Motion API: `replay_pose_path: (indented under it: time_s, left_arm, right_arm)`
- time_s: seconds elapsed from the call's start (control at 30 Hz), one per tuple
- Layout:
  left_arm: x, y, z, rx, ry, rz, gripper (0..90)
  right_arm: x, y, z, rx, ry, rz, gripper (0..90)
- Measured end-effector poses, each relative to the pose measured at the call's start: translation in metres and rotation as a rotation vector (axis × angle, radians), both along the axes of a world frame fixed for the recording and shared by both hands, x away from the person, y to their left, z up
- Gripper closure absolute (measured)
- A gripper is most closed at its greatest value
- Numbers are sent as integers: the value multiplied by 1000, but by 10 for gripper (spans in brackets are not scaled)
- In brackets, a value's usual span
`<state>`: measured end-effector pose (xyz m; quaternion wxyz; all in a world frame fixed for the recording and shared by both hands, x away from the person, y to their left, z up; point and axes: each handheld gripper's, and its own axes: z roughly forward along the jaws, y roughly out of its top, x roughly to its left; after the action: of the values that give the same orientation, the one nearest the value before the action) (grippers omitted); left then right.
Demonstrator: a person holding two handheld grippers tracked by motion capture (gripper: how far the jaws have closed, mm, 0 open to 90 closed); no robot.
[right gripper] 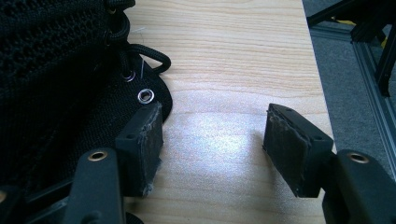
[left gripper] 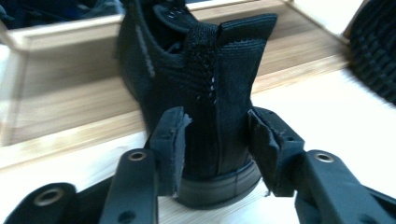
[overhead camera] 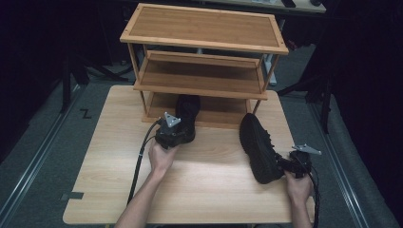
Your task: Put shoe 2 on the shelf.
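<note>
A black knit shoe (overhead camera: 188,111) stands upright with its toe on the lowest shelf of a wooden rack (overhead camera: 204,78) and its heel toward me. In the left gripper view its heel (left gripper: 219,79) rises between the jaws, and both pads press against its sides, so my left gripper (left gripper: 217,154) is shut on it. A second black shoe (overhead camera: 259,147) lies on the table at the right. My right gripper (right gripper: 215,126) stands open beside that shoe (right gripper: 56,70), its left pad (right gripper: 144,135) close against the laced upper, with bare table between the jaws.
The rack has three tiers, and its top shelf (overhead camera: 204,26) and middle shelf are bare. The light wood table (overhead camera: 209,190) ends close to the right gripper, with grey floor (right gripper: 355,84) and dark stands beyond the edge.
</note>
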<state>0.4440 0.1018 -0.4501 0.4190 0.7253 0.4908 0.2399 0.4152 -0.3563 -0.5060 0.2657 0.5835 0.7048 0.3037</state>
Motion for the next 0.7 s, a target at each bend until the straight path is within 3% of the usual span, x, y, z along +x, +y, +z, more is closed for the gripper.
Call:
replay_pose_path:
  time_s: [0.17,0.23,0.33,0.7]
  left_arm:
    - [5,-2,0,0,-9,-13,724]
    - [9,-2,1,-3,-6,-17,742]
    - [16,-2,3,-22,0,-8,762]
    - [37,-6,3,-13,1,20,766]
  right_arm:
    - [0,0,0,0,0,0,376]
    - [0,0,0,0,0,0,376]
    - [0,0,0,0,0,0,376]
    - [0,0,0,0,0,1,376]
